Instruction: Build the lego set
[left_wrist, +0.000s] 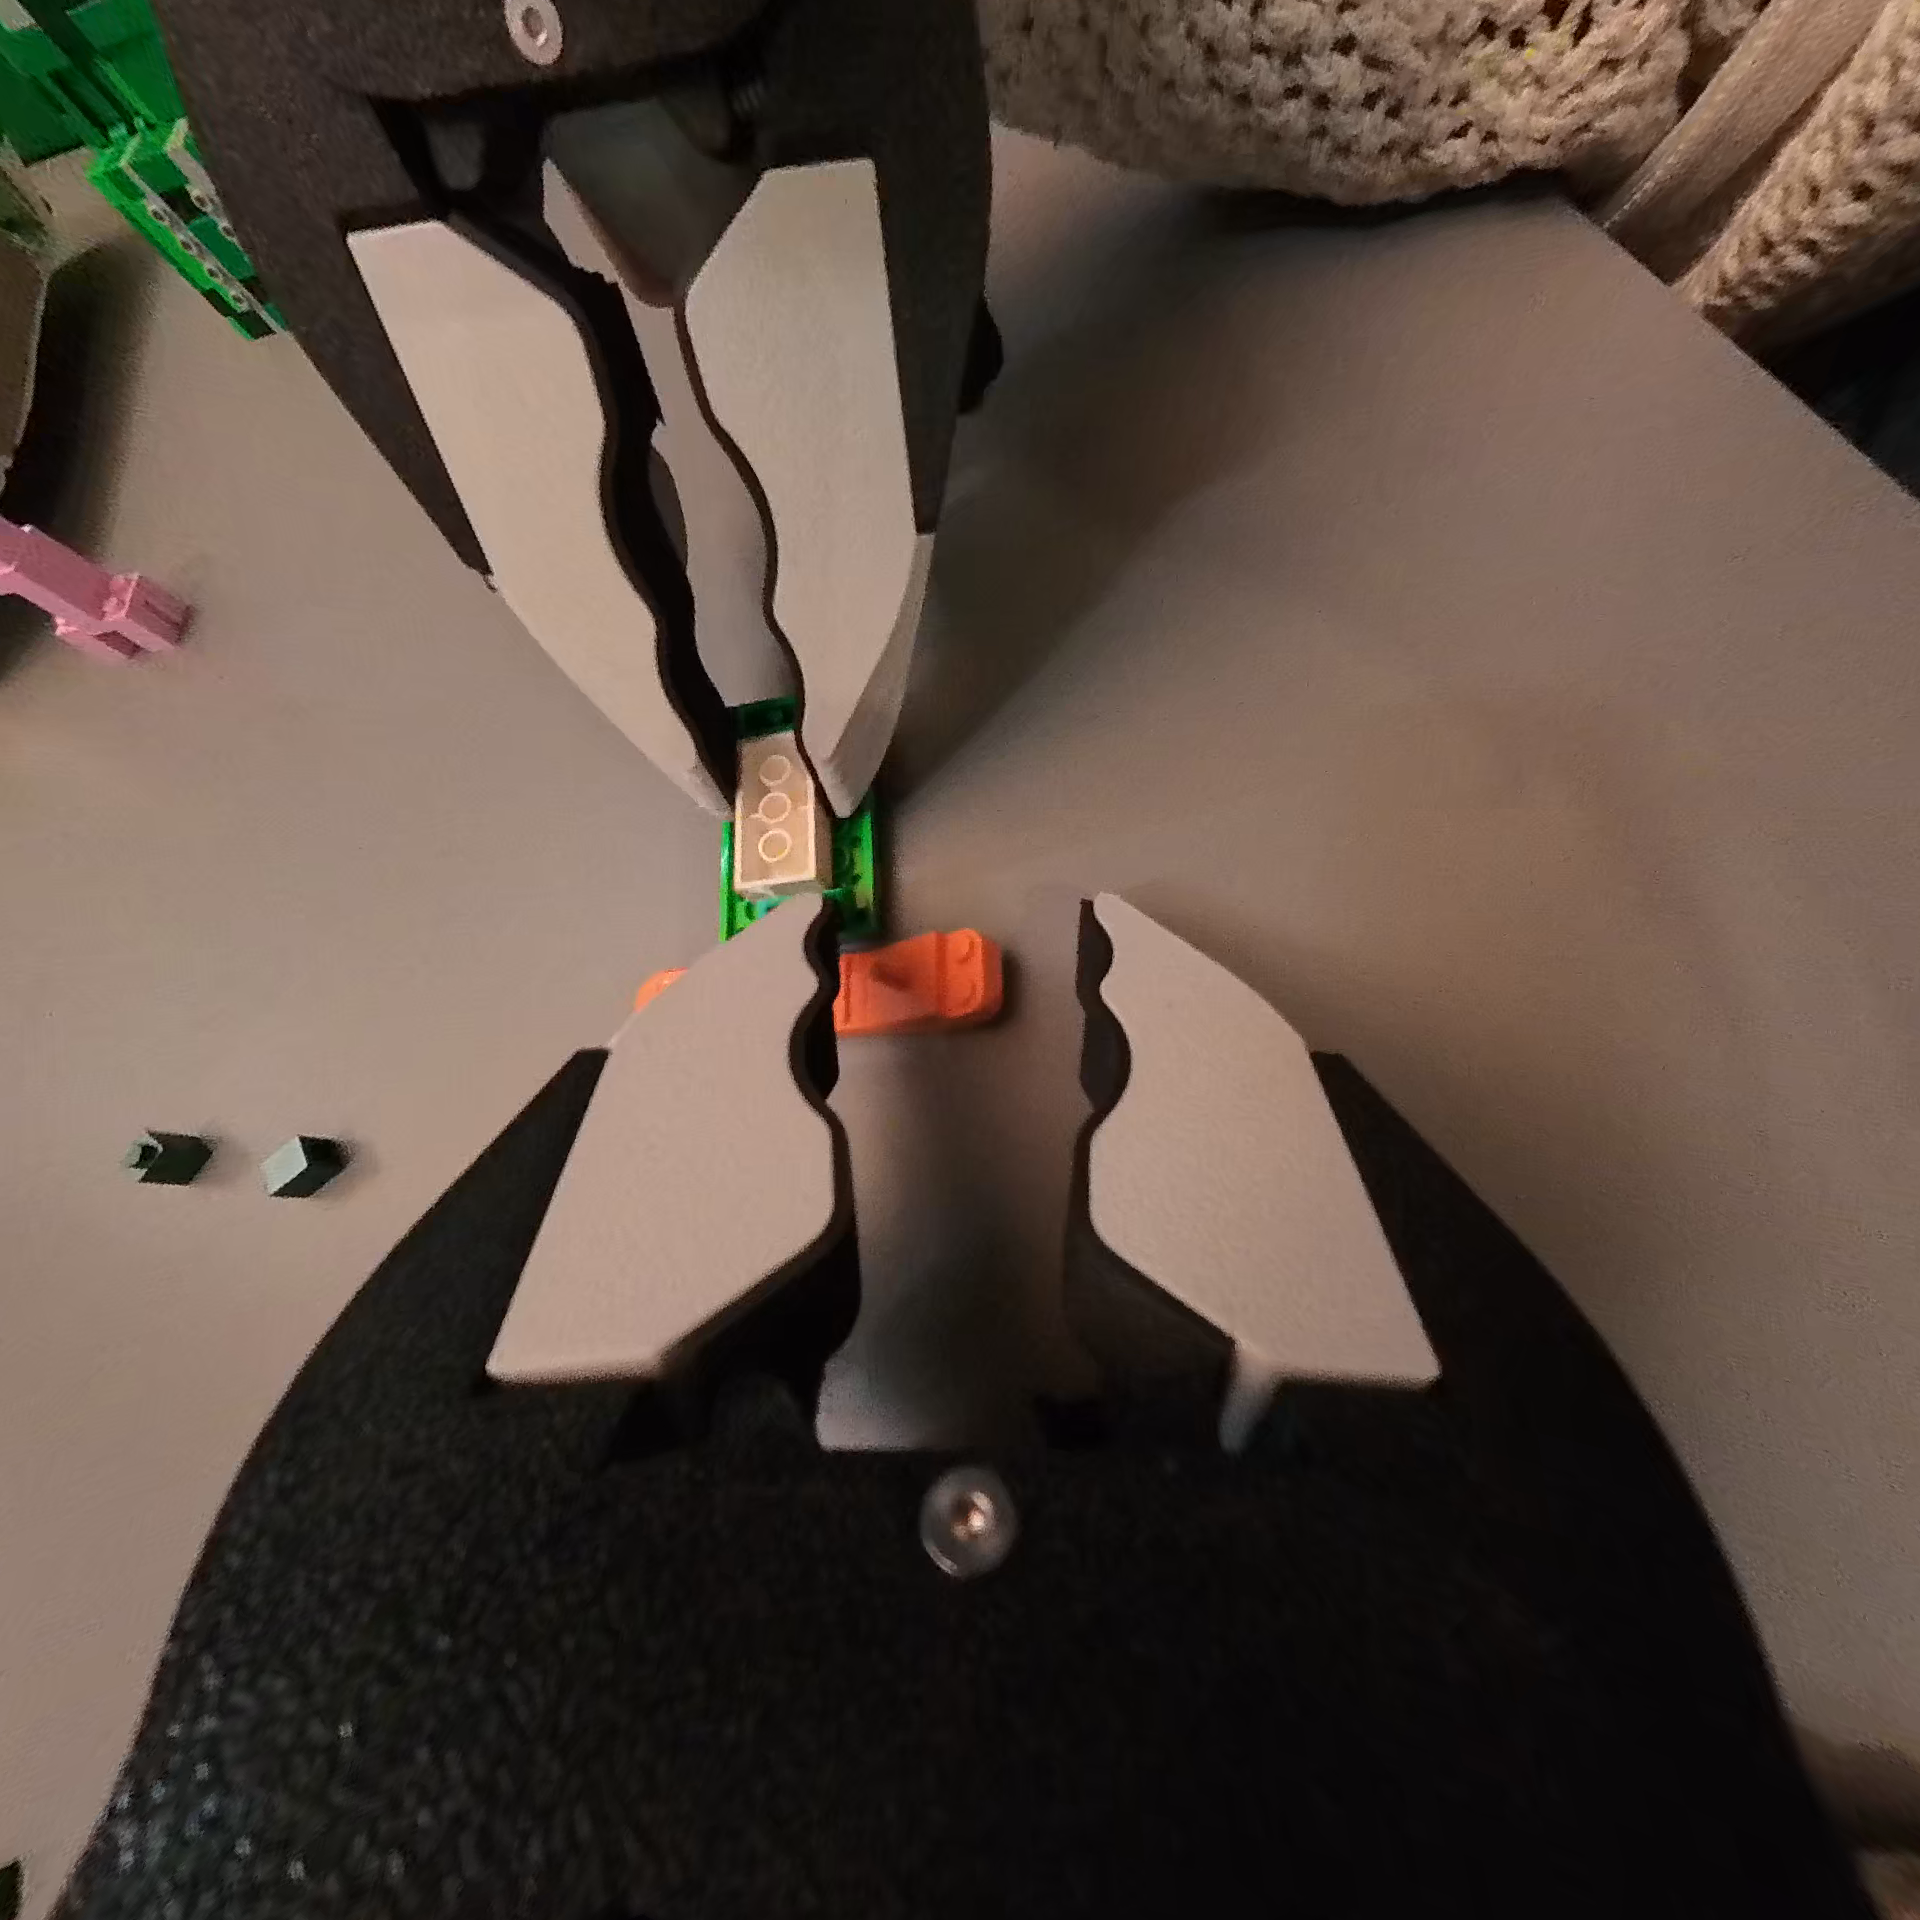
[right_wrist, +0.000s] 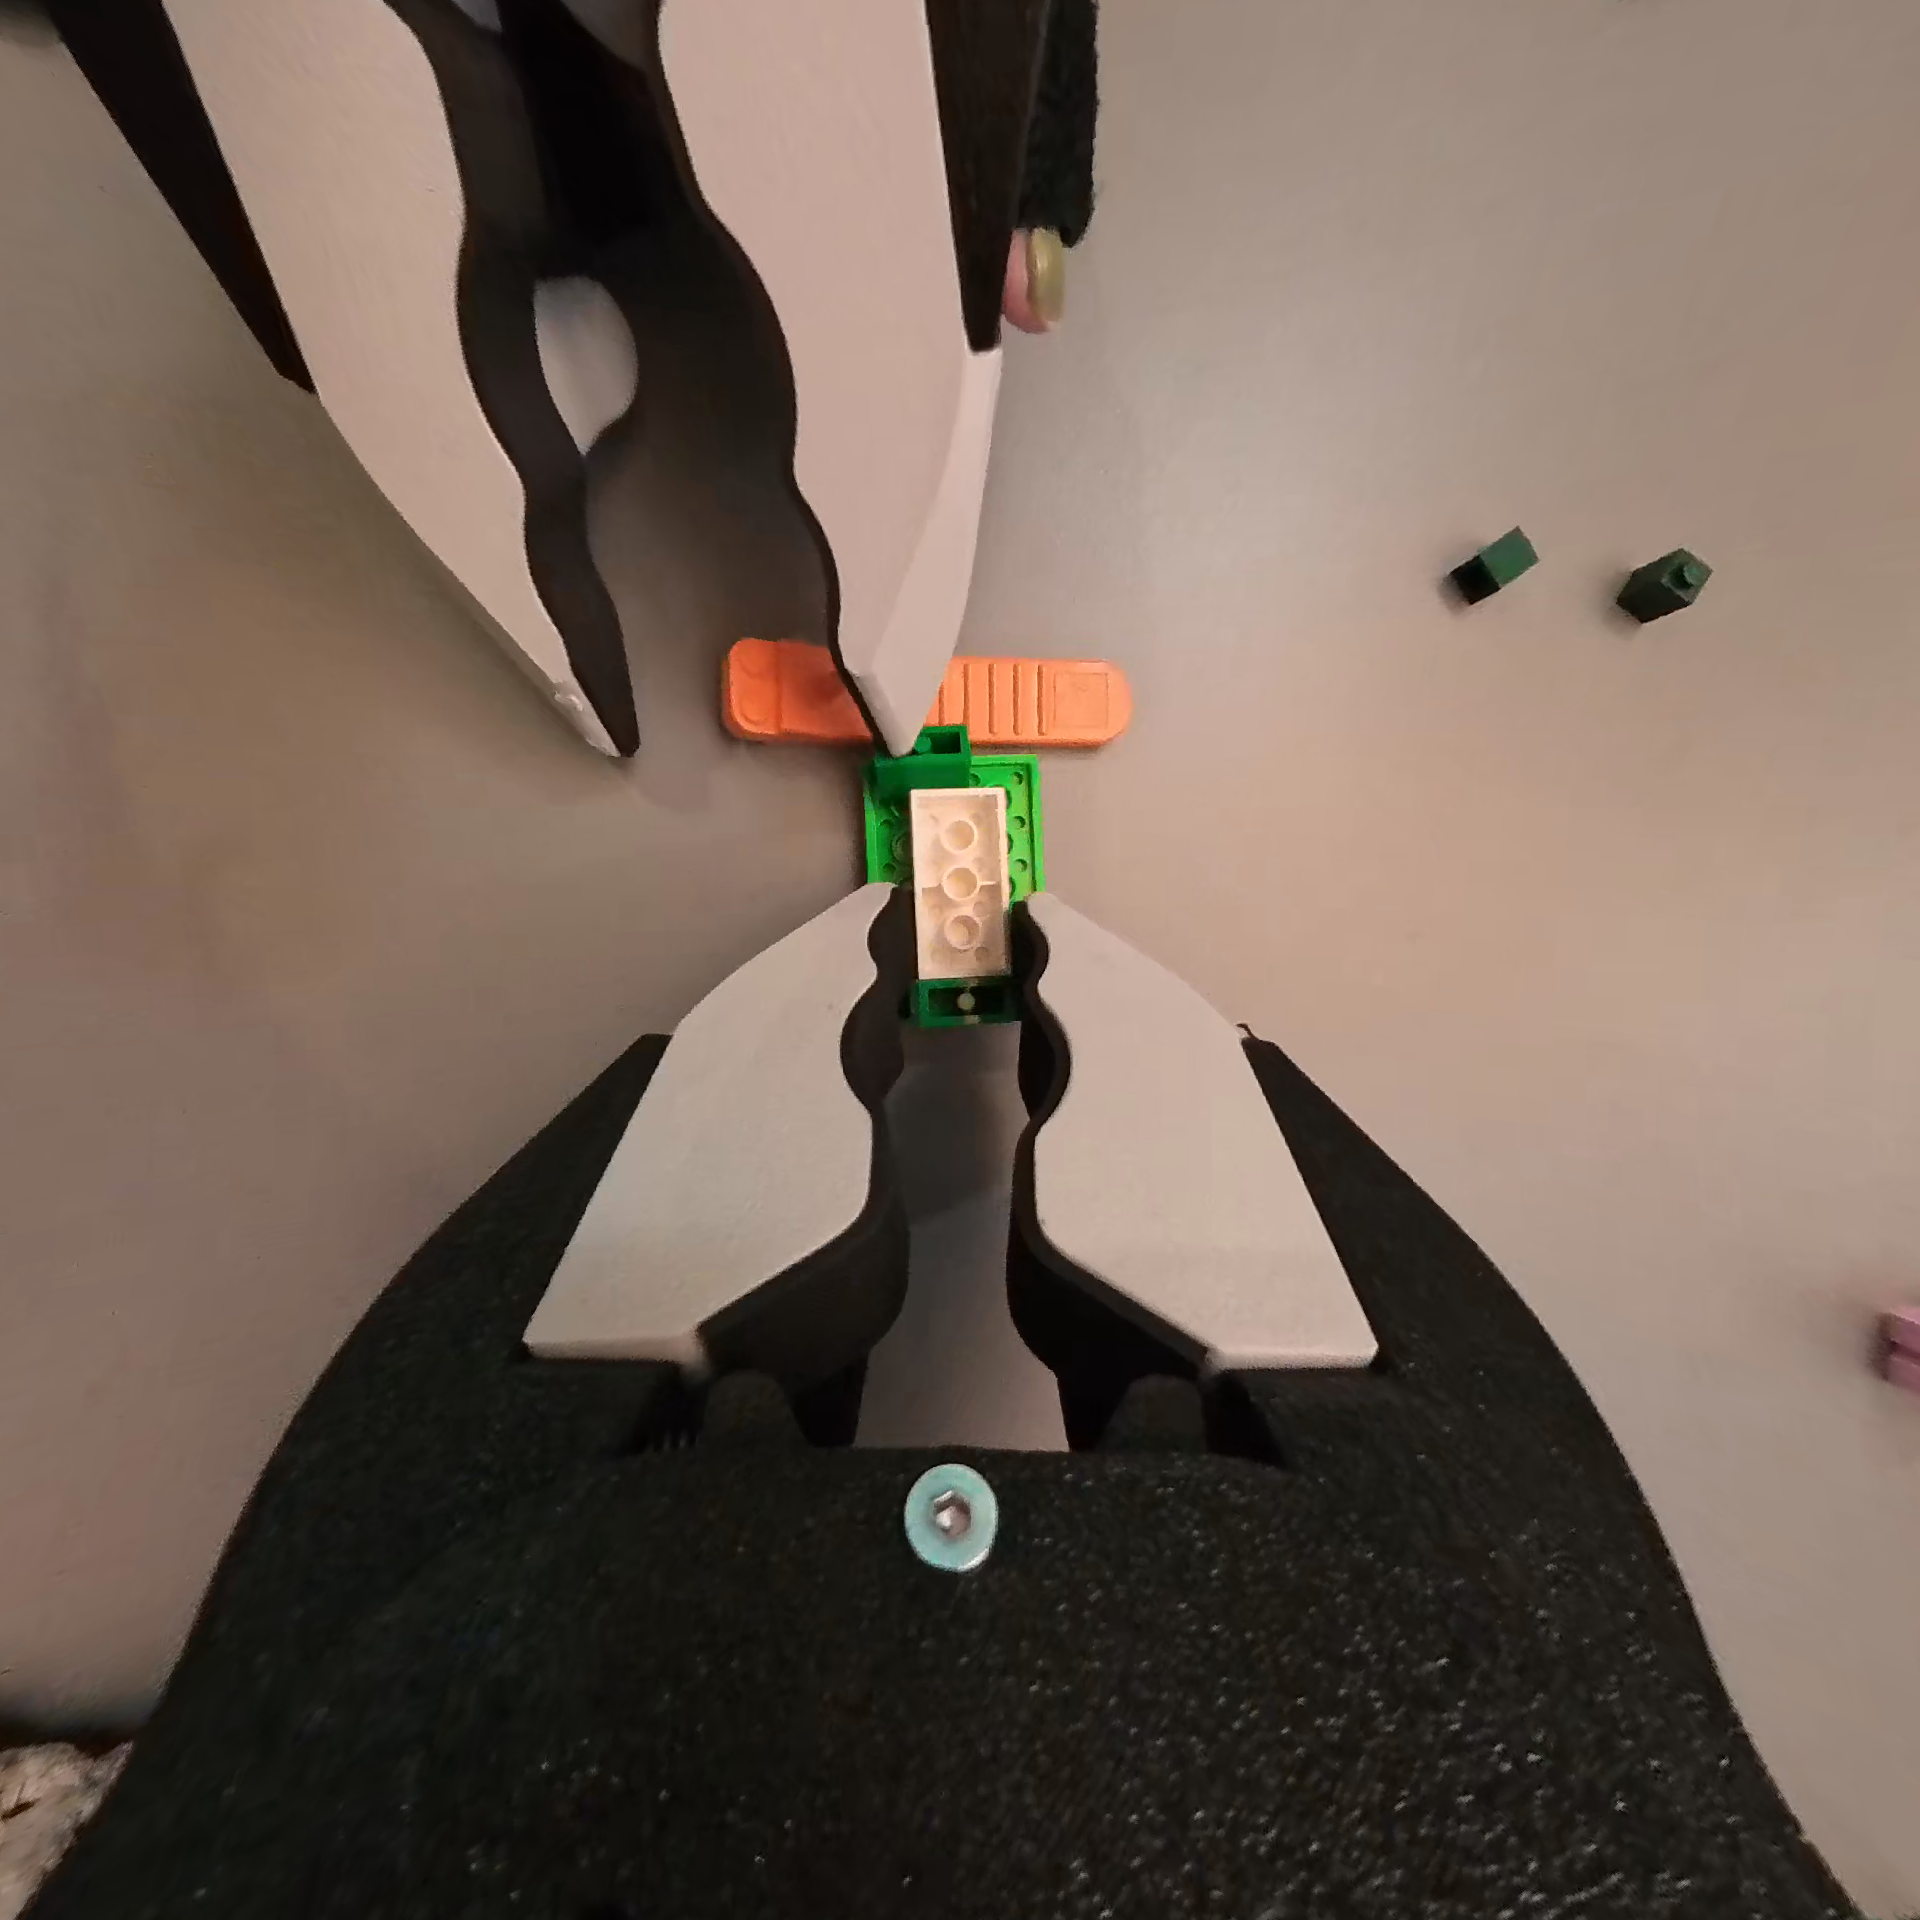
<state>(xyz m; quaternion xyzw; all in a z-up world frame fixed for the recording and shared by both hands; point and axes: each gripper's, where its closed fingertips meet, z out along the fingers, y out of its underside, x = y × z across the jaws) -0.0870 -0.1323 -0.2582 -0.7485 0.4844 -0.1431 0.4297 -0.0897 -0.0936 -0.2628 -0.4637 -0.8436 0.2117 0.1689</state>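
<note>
A white brick (right_wrist: 961, 883) is seen studs-down on a bright green plate (right_wrist: 1023, 821), both lying on the grey table (right_wrist: 1455, 935) at the centre of each view. The brick is pinched across its width by the right gripper (right_wrist: 956, 909), whose fingers are pressed against its two long sides. The left gripper (left_wrist: 951, 914) is held spread, with clear table showing between its fingers; one fingertip (right_wrist: 883, 717) is set against the far edge of the green plate, beside a small green piece (right_wrist: 940, 743) attached there. An orange brick separator (right_wrist: 1039, 701) lies flat on the table just beyond the plate, partly covered by that fingertip. Two small dark green bricks (right_wrist: 1496, 564) are found well apart from the assembly, side by side. A pink piece (left_wrist: 99, 603) and a green built section (left_wrist: 166, 208) are seen near the table's edge. No container is shown; the loose parts rest directly on the table. A knitted fabric (left_wrist: 1351, 83) lies beyond the table.
</note>
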